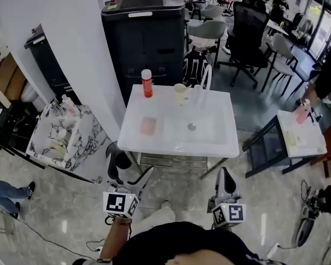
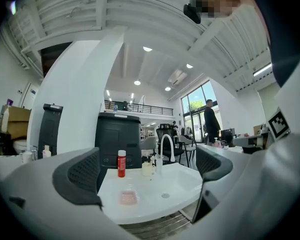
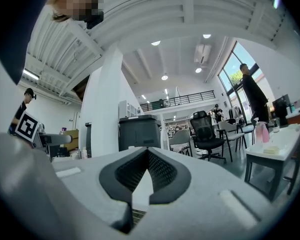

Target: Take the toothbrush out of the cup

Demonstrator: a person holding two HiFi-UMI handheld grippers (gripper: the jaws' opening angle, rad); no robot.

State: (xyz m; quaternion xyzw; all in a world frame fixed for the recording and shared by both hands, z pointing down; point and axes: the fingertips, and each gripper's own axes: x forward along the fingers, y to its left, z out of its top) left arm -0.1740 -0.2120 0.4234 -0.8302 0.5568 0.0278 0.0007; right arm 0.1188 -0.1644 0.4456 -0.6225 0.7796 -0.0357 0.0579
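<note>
A white sink table [image 1: 209,139] bears the cup [image 1: 180,93]; left tool [image 1: 131,174] gapes empty, right tool [image 1: 225,174] pinched closed.

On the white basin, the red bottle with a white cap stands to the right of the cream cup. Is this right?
No. The head view shows the red bottle with a white cap standing to the left of the cream cup, on the white basin.

Bright, even light from ceiling lamps [image 3: 156,43] and windows [image 3: 234,71] at two o'clock — fisheye bending and dark corners in both gripper views, nearest foreground soft.
</note>
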